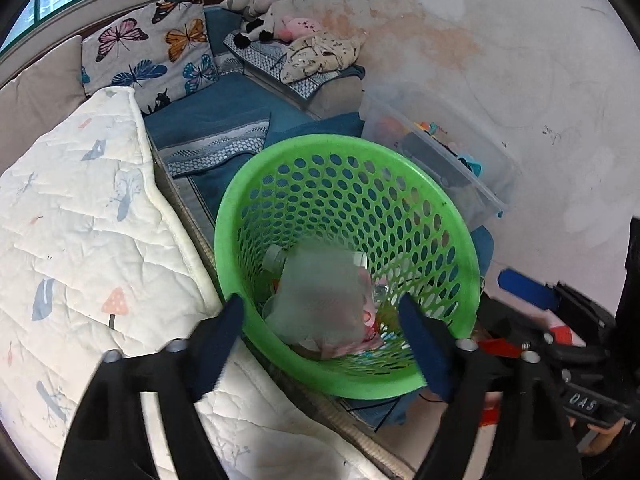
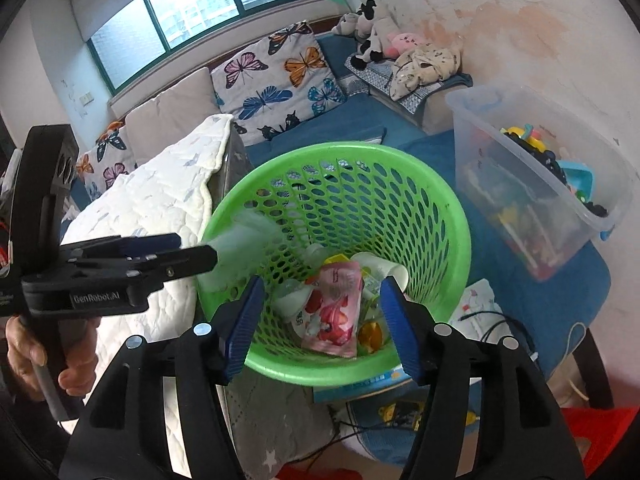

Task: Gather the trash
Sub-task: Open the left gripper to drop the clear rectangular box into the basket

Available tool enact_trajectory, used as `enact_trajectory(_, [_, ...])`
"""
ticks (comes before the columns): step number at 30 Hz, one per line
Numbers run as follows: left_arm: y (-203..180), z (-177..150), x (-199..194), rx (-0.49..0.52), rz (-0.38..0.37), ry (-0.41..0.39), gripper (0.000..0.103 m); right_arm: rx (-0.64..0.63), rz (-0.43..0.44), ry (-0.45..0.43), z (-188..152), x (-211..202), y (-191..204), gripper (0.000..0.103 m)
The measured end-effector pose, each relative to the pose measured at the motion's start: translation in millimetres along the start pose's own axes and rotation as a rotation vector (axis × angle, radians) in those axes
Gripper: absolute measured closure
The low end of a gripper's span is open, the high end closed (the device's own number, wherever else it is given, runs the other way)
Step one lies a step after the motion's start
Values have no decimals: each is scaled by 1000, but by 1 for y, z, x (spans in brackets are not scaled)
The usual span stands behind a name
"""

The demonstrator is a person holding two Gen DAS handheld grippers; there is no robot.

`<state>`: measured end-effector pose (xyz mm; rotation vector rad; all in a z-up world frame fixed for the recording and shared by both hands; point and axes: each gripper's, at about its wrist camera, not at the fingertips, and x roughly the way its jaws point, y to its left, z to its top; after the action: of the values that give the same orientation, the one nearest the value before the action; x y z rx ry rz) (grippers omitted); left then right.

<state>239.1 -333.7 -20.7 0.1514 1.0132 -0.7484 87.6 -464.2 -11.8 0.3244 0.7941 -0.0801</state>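
**Left wrist view**

- Green perforated basket (image 1: 348, 264): round, plastic, standing on the floor just beside the white quilted blanket (image 1: 92, 240). Contents: a pale blurred piece of trash (image 1: 320, 300) caught in mid-air above the middle, a pink snack pouch (image 1: 370, 320) partly hidden under it, a white bottle cap end (image 1: 276, 254) at the back left, other scraps too covered to name.
- Clear plastic bin (image 1: 436, 156): behind the basket, against the stained wall, holding mixed toys seen only dimly through its side.
- Left gripper (image 1: 320, 342): jaws spread wide, one fingertip outside the near rim, the other inside it. Nothing is pinched; the pale piece sits loose between and beyond the pads.
- Right gripper (image 1: 532, 292): seen at the right edge, side on; its opening cannot be read here.

**Right wrist view**

- Green perforated basket (image 2: 336, 256): contents plainer. Pink snack pouch (image 2: 334, 312) lies face up in the middle; white bottle (image 2: 312, 258) and white paper cup (image 2: 380, 266) behind it; an orange item (image 2: 370, 334) at the pouch's right.
- Clear plastic bin (image 2: 532, 184): right of the basket, toys piled at its far end.
- Right gripper (image 2: 320, 328): blue pads parted about halfway, over the near rim, empty.
- Left gripper (image 2: 192, 252): reaches in from the left, held by a hand (image 2: 44, 352); a blurred pale piece of trash (image 2: 248, 240) just off its tips over the rim, not clamped.
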Motion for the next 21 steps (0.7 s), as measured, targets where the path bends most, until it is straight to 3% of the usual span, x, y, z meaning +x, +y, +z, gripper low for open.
enact_trajectory(9, [14, -11, -21, -16, 39, -31, 18, 2, 16, 10, -13, -3, 7, 38])
enact_trajectory(21, [58, -46, -82, -97, 154, -107, 9, -88, 67, -36, -26, -24, 60, 22])
